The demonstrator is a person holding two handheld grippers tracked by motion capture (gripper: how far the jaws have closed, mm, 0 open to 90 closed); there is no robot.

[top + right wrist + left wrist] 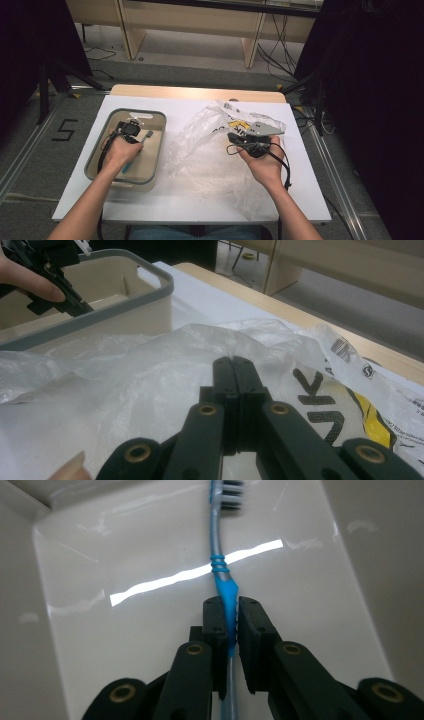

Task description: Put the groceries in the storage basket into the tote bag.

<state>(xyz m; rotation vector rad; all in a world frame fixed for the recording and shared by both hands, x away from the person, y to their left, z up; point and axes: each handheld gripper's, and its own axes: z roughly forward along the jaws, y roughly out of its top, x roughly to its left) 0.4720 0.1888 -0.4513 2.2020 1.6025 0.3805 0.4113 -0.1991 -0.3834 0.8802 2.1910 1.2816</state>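
White table (200,207) bearing one beige bin (156,150), one crinkled clear plastic bag (200,150). Left tongs (229,615) clamping one slim blue toothbrush (218,560); right tongs (233,371) pinching bag film.

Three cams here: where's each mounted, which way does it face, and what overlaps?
High view: above the person's side, looking forward and down on the table; both forearms enter from below.
Left gripper view: rides the left gripper, looking into the bin; its jaws clamp the toothbrush.
Right gripper view: rides the right gripper, low over the plastic bag.
Shared: bin in all three.
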